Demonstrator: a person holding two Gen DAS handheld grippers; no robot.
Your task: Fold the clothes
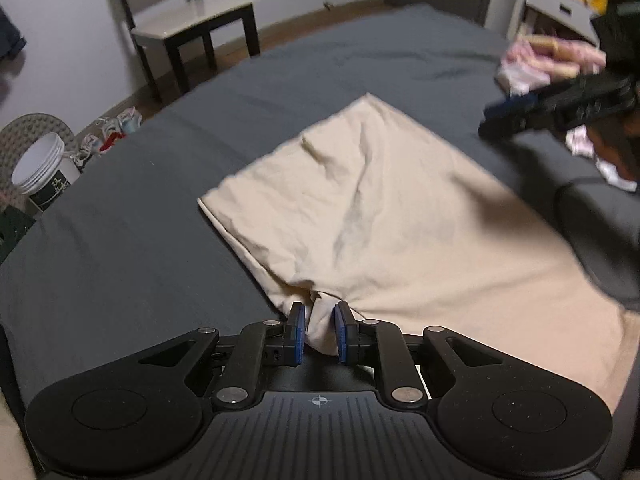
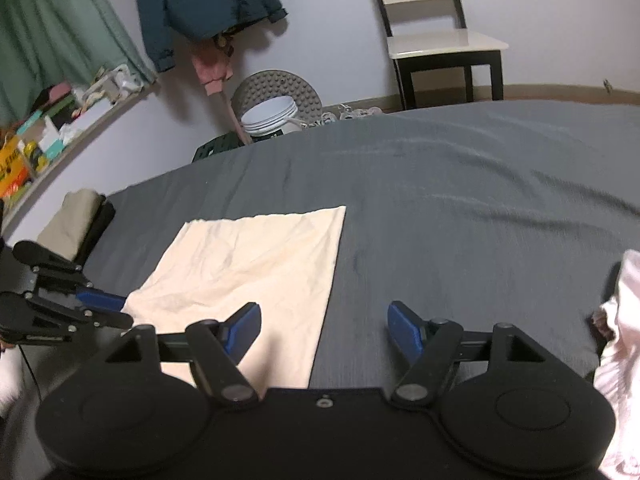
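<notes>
Cloth (image 1: 372, 208) corner pinched between left gripper (image 1: 319, 330) jaws.

A bed (image 2: 460, 168) with a dark grey sheet fills the room's middle, under pale lilac-white walls (image 2: 328, 20) and a strip of brown floor (image 1: 280, 28) with a tan skirting. A chair (image 2: 436, 36) with a cream seat and dark legs stands by the wall, near a white bucket (image 2: 270, 118) and shoes (image 1: 108, 132). A teal jacket (image 2: 200, 4) hangs beside a green curtain (image 2: 52, 32), above a cluttered shelf (image 2: 60, 128)
</notes>
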